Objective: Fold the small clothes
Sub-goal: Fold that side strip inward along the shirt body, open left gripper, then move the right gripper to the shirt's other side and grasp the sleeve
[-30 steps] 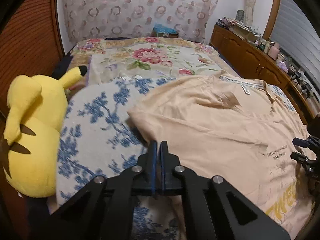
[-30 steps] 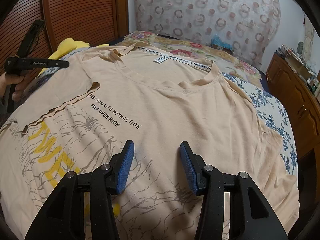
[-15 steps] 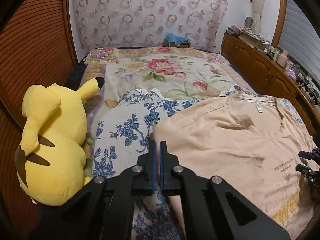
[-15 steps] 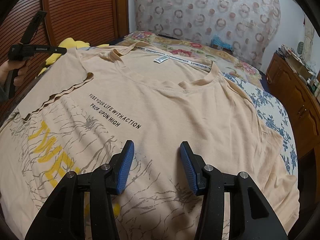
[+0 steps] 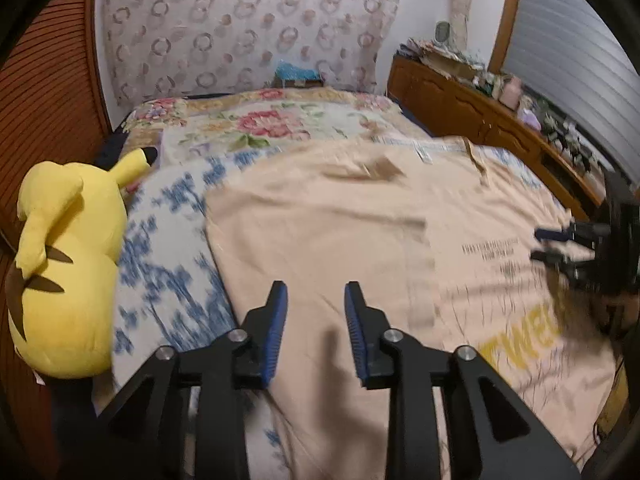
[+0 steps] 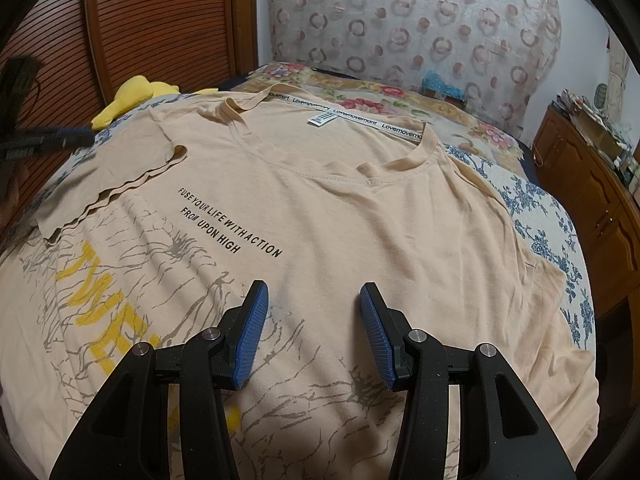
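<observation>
A peach T-shirt (image 6: 360, 216) with black lettering and a yellow print lies face up on the bed; it also shows in the left wrist view (image 5: 320, 232). Its left sleeve (image 6: 116, 176) is folded inward onto the chest. My left gripper (image 5: 316, 300) is open and empty, hovering over the shirt's left side; it shows blurred at the left edge of the right wrist view (image 6: 52, 140). My right gripper (image 6: 310, 300) is open and empty over the lower front of the shirt; it also shows in the left wrist view (image 5: 560, 244).
A yellow Pikachu plush (image 5: 64, 264) lies at the bed's left side by the wooden wall (image 6: 132, 28). A blue floral sheet (image 5: 168, 248) and a floral quilt (image 5: 272, 124) cover the bed. A wooden dresser (image 6: 592, 184) with clutter runs along the right.
My left gripper opened and let go of the sleeve, which now lies folded on the chest. It has swung right over the shirt. The right gripper has not moved.
</observation>
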`<state>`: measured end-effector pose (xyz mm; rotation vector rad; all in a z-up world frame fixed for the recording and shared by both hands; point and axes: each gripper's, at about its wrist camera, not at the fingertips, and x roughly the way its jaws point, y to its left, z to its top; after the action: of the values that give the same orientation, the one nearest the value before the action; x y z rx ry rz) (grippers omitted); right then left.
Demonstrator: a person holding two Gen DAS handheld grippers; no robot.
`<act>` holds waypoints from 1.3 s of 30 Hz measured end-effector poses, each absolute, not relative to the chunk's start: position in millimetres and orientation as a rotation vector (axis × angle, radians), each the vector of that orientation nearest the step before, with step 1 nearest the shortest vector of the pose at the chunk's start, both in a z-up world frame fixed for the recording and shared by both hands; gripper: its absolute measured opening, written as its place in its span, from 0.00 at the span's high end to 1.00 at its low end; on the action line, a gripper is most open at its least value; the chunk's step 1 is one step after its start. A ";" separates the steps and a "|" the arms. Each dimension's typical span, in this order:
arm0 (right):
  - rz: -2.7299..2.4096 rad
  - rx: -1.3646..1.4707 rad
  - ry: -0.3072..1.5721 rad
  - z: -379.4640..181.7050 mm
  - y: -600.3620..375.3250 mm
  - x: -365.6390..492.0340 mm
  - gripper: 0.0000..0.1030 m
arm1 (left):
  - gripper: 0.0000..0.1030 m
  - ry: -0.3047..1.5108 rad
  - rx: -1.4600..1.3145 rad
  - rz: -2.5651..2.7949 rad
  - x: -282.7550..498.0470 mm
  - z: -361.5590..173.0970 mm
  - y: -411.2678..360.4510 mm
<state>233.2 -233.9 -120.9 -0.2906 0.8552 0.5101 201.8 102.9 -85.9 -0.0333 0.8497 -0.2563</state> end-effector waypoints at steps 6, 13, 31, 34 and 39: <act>0.510 -0.291 0.855 -121.0 -233.9 233.2 0.53 | 0.64 0.873 0.050 -0.288 183.4 -96.6 71.7; 0.510 -0.292 0.854 -121.1 -233.8 233.2 0.53 | 0.60 0.894 0.099 -0.299 175.4 -101.8 45.6; 0.519 -0.218 0.835 -105.7 -257.6 223.7 0.51 | 0.39 0.871 0.125 -0.307 170.4 -108.9 33.7; 0.501 -0.191 0.809 -91.3 -281.7 214.0 0.51 | 0.38 0.871 0.126 -0.304 170.4 -108.9 33.8; 0.385 -0.189 0.787 -73.3 -347.3 199.9 0.48 | 0.37 0.871 0.127 -0.301 170.8 -109.5 34.3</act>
<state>199.9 -347.3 -73.3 -0.1890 0.7871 0.3852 170.8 34.3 -109.5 0.1267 0.8715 -0.3014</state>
